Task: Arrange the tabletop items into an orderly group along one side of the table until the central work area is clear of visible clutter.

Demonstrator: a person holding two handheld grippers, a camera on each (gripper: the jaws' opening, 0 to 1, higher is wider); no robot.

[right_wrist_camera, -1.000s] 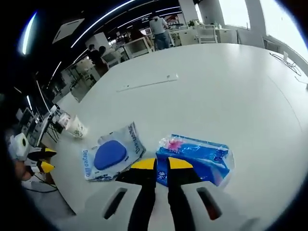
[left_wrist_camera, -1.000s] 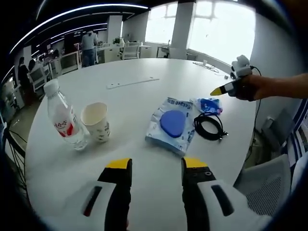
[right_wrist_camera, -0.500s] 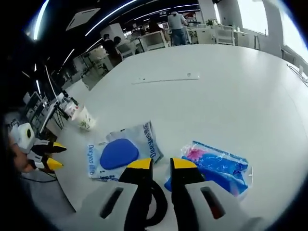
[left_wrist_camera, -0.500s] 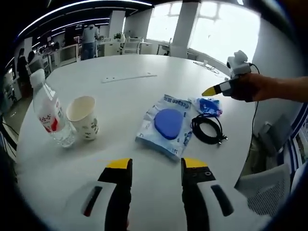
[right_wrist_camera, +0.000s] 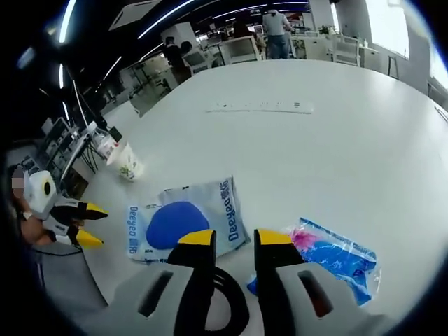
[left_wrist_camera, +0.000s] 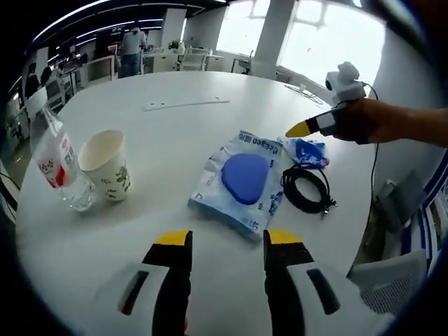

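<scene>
On the round white table [left_wrist_camera: 175,133] lie a pale blue pouch with a blue oval [left_wrist_camera: 241,178], a coil of black cable [left_wrist_camera: 306,189] and a blue tissue pack [left_wrist_camera: 306,150]. A paper cup [left_wrist_camera: 105,164] and a water bottle [left_wrist_camera: 52,164] stand at the left. My left gripper [left_wrist_camera: 227,241] is open, short of the pouch, holding nothing. A hand holds my right gripper [left_wrist_camera: 297,130] above the tissue pack. In the right gripper view, that gripper [right_wrist_camera: 235,239] is open over the cable [right_wrist_camera: 224,301], between the pouch [right_wrist_camera: 185,220] and the tissue pack [right_wrist_camera: 336,255]. The left gripper [right_wrist_camera: 94,224] shows at the left edge.
A long white strip [left_wrist_camera: 185,104] lies farther back on the table, also visible as the strip [right_wrist_camera: 262,107]. The cup [right_wrist_camera: 128,162] and bottle [right_wrist_camera: 103,143] stand near the table's edge. Desks, chairs and people fill the office beyond. A grey chair [left_wrist_camera: 388,287] sits by the near right edge.
My right gripper's jaws have spread apart, and it has drawn back from the tissue pack to over the cable. The left view has shifted slightly; the items lie as before.
</scene>
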